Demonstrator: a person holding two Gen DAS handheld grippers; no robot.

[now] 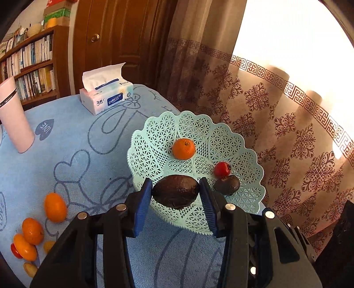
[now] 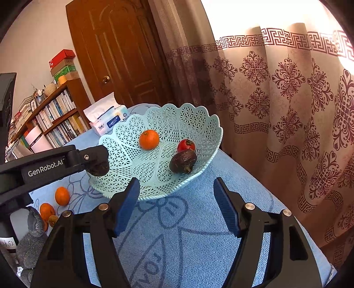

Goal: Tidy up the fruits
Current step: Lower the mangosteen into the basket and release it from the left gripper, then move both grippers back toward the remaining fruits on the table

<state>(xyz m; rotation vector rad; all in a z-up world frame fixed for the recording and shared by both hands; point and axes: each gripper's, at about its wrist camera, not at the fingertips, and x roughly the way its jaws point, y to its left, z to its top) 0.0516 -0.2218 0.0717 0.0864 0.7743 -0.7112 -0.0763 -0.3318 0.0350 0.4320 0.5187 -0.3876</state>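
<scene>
- The left gripper (image 1: 177, 195) holds a dark avocado (image 1: 176, 191) between its blue pads, above the near rim of the basket (image 1: 223, 130).
- The right gripper (image 2: 177, 206) is wide and holds nothing, in front of the basket.
- An orange (image 1: 183, 148), a red fruit (image 1: 222, 169) and a second dark fruit (image 1: 226, 184) lie inside the basket.
- Some more oranges (image 1: 55, 207) lie on the blue cloth (image 1: 73, 137), well apart from it.

A blue cloth (image 1: 73, 137) printed with hearts, bows and the word LOVE covers the surface. Toward the upper left of the left wrist view a tissue pack (image 1: 106, 97) lies on it, one white sheet sticking up. A pale pink cylinder (image 1: 13, 115) stands at the far left edge. Behind, a wooden bookshelf (image 1: 33, 64) full of books carries boxes (image 1: 57, 13) on top. A brown panelled door (image 2: 124, 55) with a brass knob (image 2: 105, 79) fills the upper middle, and patterned curtains (image 2: 287, 99) hang backlit on the right.
</scene>
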